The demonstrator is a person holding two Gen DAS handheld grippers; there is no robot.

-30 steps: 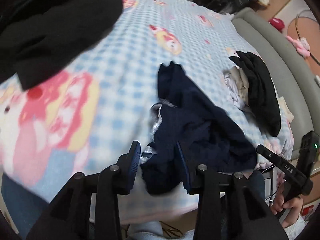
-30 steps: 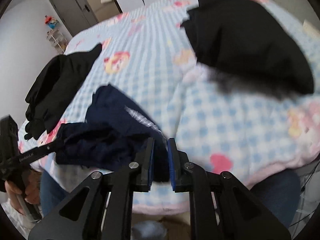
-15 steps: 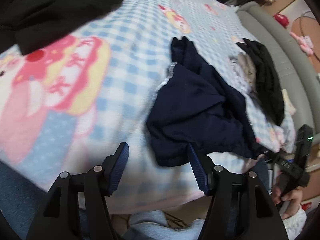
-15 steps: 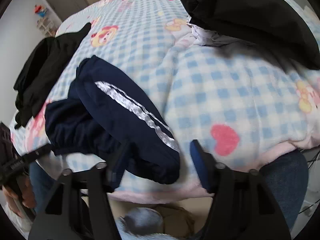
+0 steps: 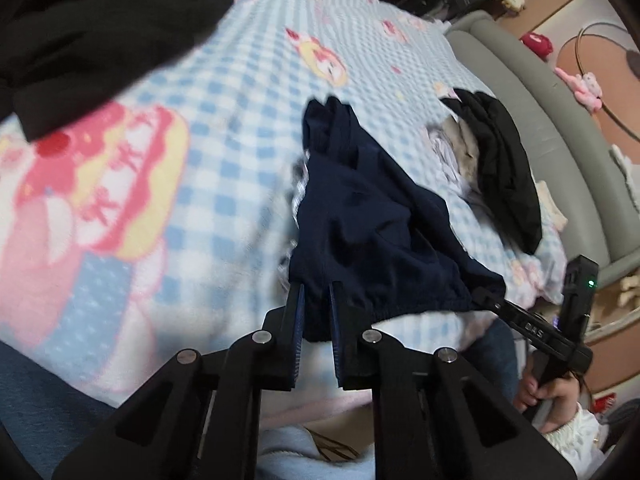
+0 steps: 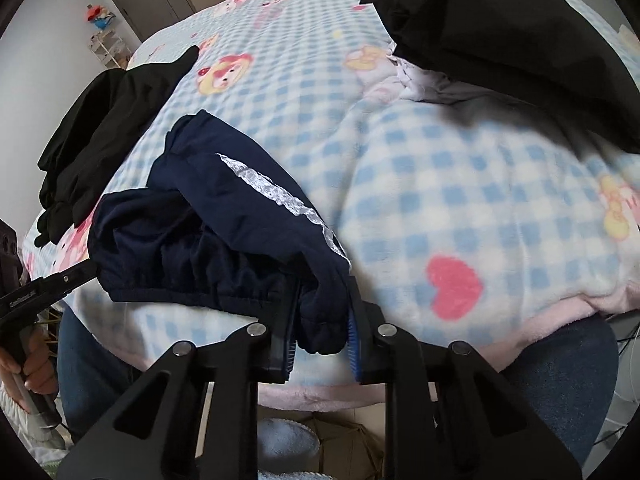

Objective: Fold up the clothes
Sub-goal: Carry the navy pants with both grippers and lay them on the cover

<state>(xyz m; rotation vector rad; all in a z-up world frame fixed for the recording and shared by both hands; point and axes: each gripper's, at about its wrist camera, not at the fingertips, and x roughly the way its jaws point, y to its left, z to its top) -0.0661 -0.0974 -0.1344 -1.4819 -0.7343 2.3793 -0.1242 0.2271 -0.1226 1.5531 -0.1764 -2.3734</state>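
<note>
Navy track pants (image 5: 372, 232) lie bunched at the near edge of the bed (image 5: 224, 128). L hand-held gripper (image 5: 316, 320) clamps one waistband corner, R hand-held gripper (image 6: 320, 320) the other. Advice: pull corners apart evenly, keep waistband taut, flatten legs before folding.

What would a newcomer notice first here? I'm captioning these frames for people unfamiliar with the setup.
The navy garment with a silvery side stripe, bunched at the near edge of the blue-checked cartoon blanket, with the left gripper and right gripper each pinching its waistband. Next, the black clothes piled farther back.
</note>
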